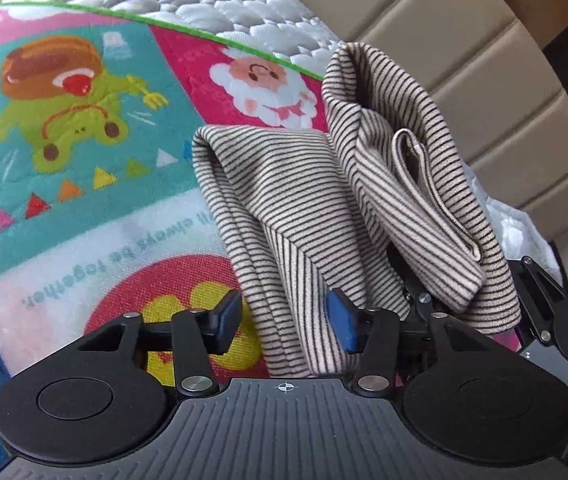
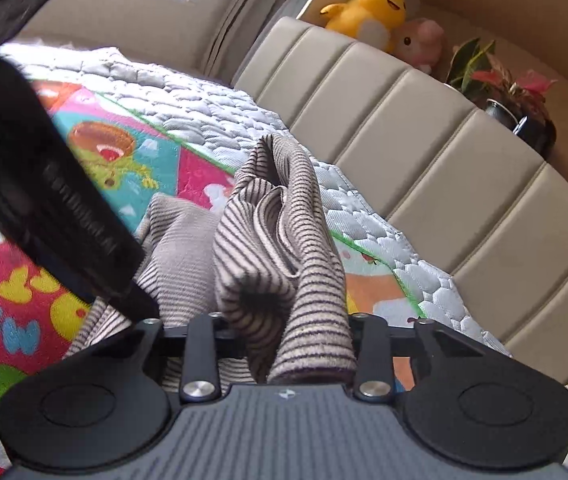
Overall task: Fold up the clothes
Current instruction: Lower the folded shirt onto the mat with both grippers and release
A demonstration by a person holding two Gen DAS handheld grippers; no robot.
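Note:
A beige garment with thin dark stripes (image 1: 284, 208) lies bunched on a colourful cartoon blanket (image 1: 83, 120). My left gripper (image 1: 286, 320) is open, its blue pads (image 1: 346, 324) on either side of a fold of the garment near the blanket. The garment's right part rises and drapes over my right gripper (image 1: 544, 304). In the right wrist view the striped garment (image 2: 284, 240) stands bunched up out of my right gripper (image 2: 288, 344), which is shut on it; the cloth hides the fingertips. The black body of the left gripper (image 2: 43, 200) fills that view's left side.
The blanket (image 2: 15, 300) covers a bed with a grey quilted cover (image 2: 203, 120). A beige padded headboard (image 2: 424, 140) runs along the right. Behind it on a ledge are a yellow plush toy (image 2: 368, 12), a pink one (image 2: 420, 44) and a potted plant (image 2: 504, 80).

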